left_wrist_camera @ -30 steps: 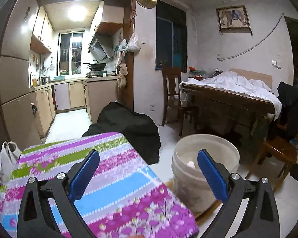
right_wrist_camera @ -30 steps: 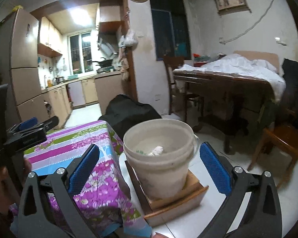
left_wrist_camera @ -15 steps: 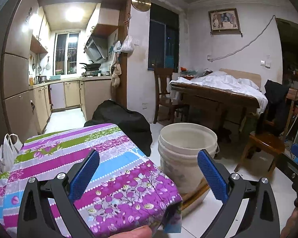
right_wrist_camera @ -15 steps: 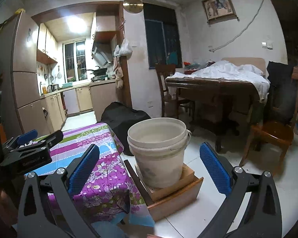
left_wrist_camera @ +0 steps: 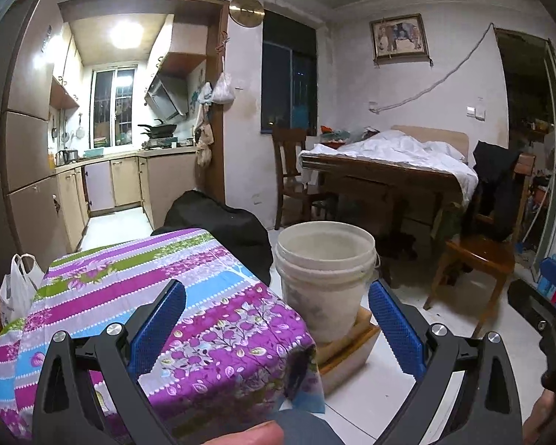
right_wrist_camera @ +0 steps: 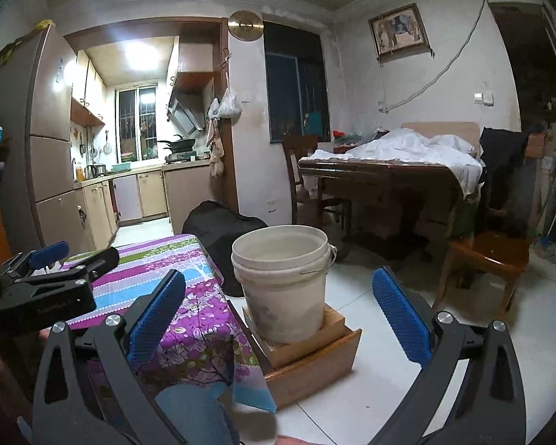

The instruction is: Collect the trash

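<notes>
Room: tiled floor, a kitchen through the doorway behind, and a low counter (left_wrist_camera: 103, 289) under a striped floral cloth in front of you.
Bucket: the white bucket (left_wrist_camera: 324, 267) stands upright on a shallow wooden box (right_wrist_camera: 307, 352) on the floor, just beside the counter's right edge; its rim is below your view, so you cannot see what is inside.
Trash: none shows on the cloth in either view, so I judge the bucket to be where collected pieces belong.
Direction: the bucket lies ahead and slightly right of your left tool (left_wrist_camera: 276, 326), and nearly dead ahead of your right tool (right_wrist_camera: 278, 319), a little left of centre.
Nearer hand: your right, as I read it, since the bucket sits larger and more central in that view.
Left tool: fingers spread wide, nothing between them.
Right tool: likewise wide apart and holding nothing.
Other things: a black bag (left_wrist_camera: 222, 222) sits on the floor behind the counter, a white plastic bag (left_wrist_camera: 16, 289) at its left.
Writing: faint lettering on the left tool's body in the right view, too small to read.
</notes>
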Motion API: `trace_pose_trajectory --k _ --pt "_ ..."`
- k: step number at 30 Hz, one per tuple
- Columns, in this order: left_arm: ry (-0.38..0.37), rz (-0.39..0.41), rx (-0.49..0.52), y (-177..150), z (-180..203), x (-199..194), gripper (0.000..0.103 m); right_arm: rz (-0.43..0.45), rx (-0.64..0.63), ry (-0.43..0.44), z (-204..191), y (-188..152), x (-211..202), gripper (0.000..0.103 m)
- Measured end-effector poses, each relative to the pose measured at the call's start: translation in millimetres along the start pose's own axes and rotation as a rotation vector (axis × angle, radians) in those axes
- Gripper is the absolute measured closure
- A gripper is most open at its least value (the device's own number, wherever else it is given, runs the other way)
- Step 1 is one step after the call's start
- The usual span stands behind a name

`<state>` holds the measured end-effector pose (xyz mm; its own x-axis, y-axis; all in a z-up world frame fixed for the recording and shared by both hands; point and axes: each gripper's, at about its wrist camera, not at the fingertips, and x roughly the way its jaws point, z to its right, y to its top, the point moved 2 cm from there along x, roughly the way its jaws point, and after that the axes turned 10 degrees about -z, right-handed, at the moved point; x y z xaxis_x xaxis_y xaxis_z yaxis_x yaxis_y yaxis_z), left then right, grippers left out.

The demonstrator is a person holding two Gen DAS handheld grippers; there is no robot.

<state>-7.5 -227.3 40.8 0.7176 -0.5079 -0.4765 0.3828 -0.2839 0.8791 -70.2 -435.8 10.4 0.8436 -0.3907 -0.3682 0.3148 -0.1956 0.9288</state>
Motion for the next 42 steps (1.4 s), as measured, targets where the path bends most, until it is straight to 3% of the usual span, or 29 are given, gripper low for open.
trace_pose_trajectory --k 11,42 --pt "0.005 0.031 0.021 2 14 -12 0.005 0.033 -0.007 -0.008 2 -5 -8 0.005" --pt "0.014 0.011 0.036 7 15 -1 0.005 0.032 -0.020 0.044 -3 -4 -11 0.005"
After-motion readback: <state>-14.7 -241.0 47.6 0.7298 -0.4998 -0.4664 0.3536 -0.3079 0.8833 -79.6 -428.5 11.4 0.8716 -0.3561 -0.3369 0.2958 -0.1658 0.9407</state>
